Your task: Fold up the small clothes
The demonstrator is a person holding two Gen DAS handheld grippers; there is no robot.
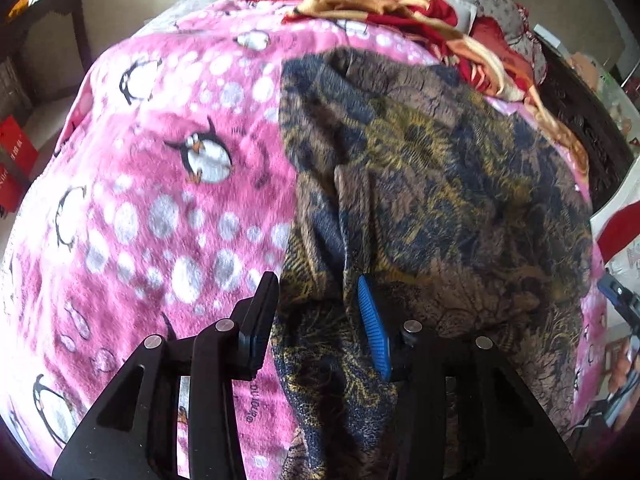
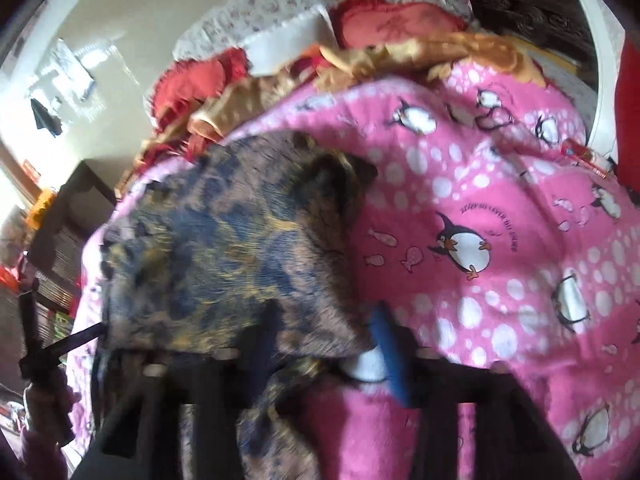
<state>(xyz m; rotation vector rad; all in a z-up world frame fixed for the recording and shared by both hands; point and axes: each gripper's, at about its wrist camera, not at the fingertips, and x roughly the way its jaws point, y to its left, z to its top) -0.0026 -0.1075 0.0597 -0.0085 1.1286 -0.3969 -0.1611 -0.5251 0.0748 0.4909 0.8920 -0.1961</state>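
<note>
Pink penguin blanket [image 1: 152, 184] covers the bed. From the left wrist, the left tongs [image 1: 316, 304] stand parted over the near edge of a brown-and-navy patterned garment [image 1: 432, 184], the cloth lying loose between the pads. From the right wrist, blurred, the right tongs [image 2: 324, 340] gape over the garment's [image 2: 224, 248] near corner, gripping nothing.
</note>
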